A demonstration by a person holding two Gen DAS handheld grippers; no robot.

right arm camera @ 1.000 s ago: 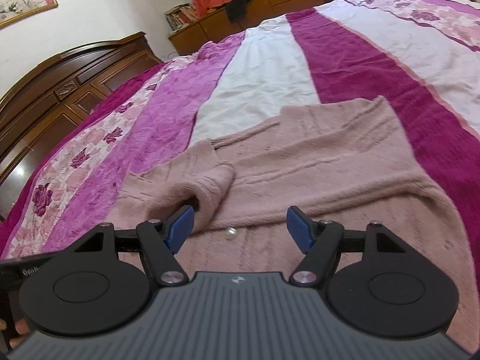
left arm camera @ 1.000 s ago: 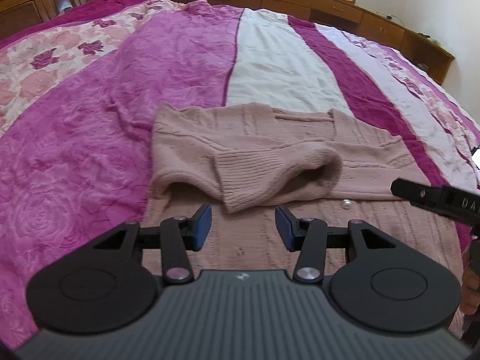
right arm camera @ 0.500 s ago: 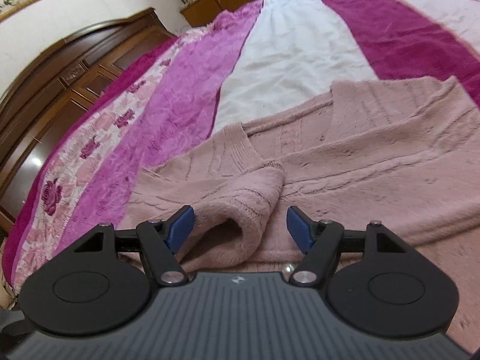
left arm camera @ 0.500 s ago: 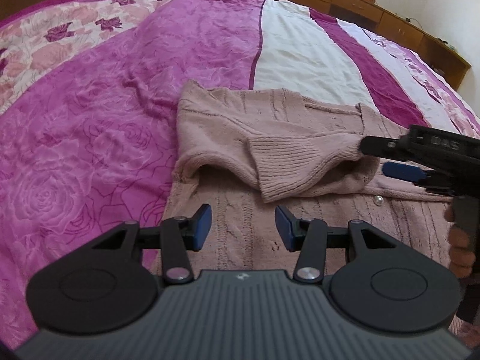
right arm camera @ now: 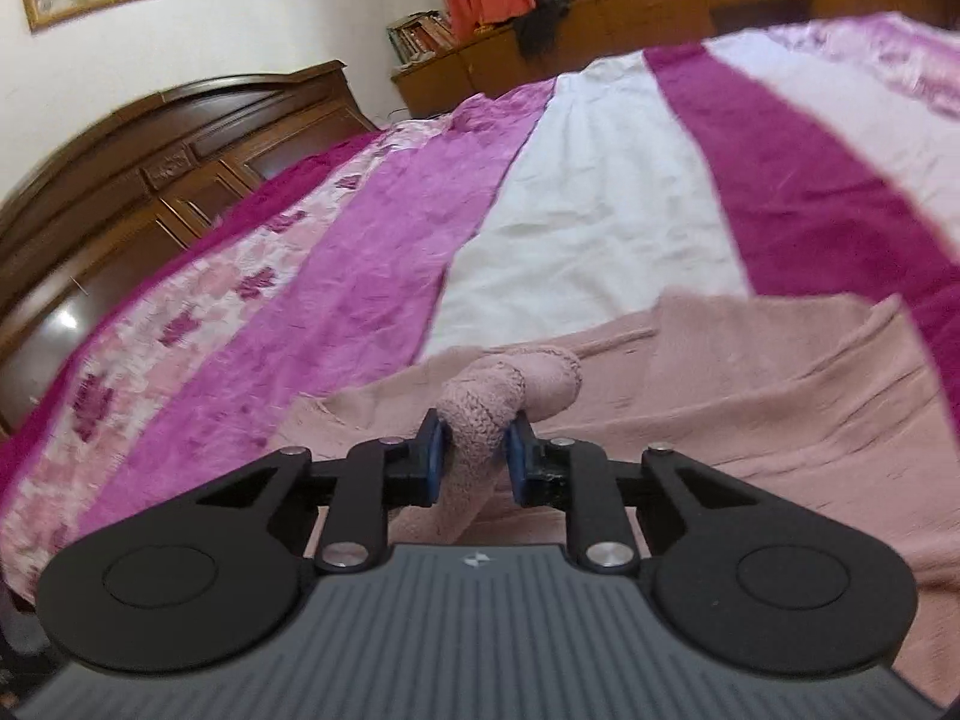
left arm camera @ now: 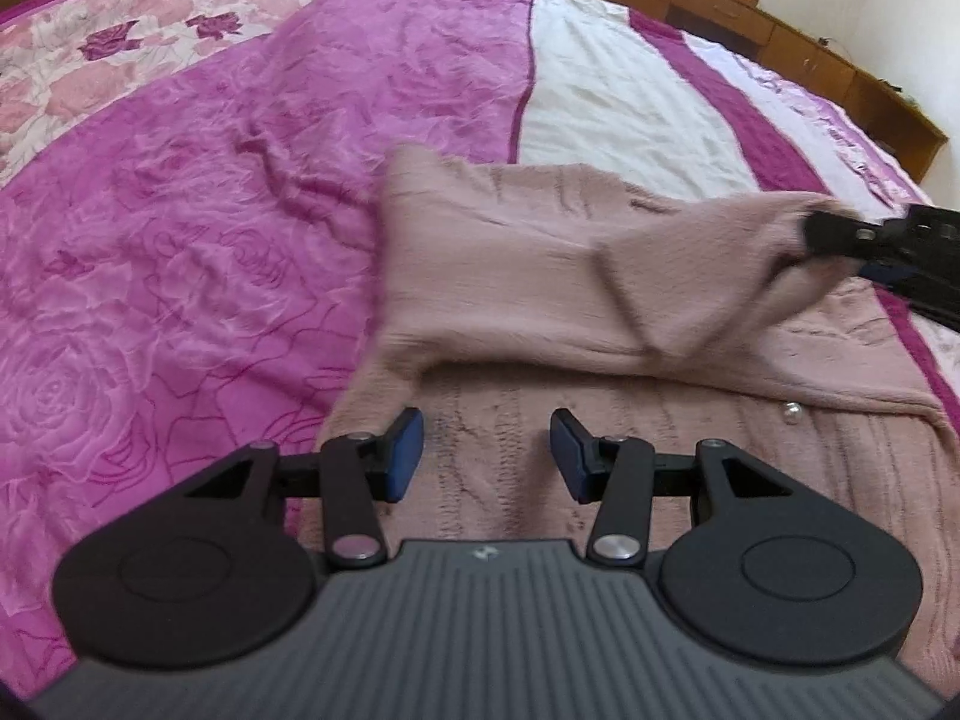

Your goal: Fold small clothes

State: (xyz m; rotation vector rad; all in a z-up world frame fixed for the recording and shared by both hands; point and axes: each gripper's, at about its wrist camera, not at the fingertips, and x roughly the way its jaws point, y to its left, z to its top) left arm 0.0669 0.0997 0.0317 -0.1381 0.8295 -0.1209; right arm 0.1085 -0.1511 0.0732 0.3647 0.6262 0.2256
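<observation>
A dusty-pink knitted cardigan (left arm camera: 540, 276) lies spread on the bed, its button front (left arm camera: 791, 412) near me. One sleeve (left arm camera: 708, 258) is stretched across the body toward the right. My right gripper (right arm camera: 474, 461) is shut on that sleeve's cuff (right arm camera: 480, 414) and holds it lifted; in the left wrist view this gripper (left arm camera: 840, 237) shows at the right edge with the cuff in it. My left gripper (left arm camera: 487, 456) hovers open over the cardigan's lower left part, with nothing between its fingers.
The bed (left arm camera: 180, 252) wears a magenta, white and floral striped cover. A dark wooden headboard (right arm camera: 150, 180) stands at the left in the right wrist view. Low wooden cabinets (left arm camera: 720, 18) run along the far side, with books (right arm camera: 420, 36) and draped cloth on them.
My right gripper closed on the sleeve cuff and pulled it up and to the right, stretching the sleeve across the cardigan. My left gripper stayed open and edged forward.
</observation>
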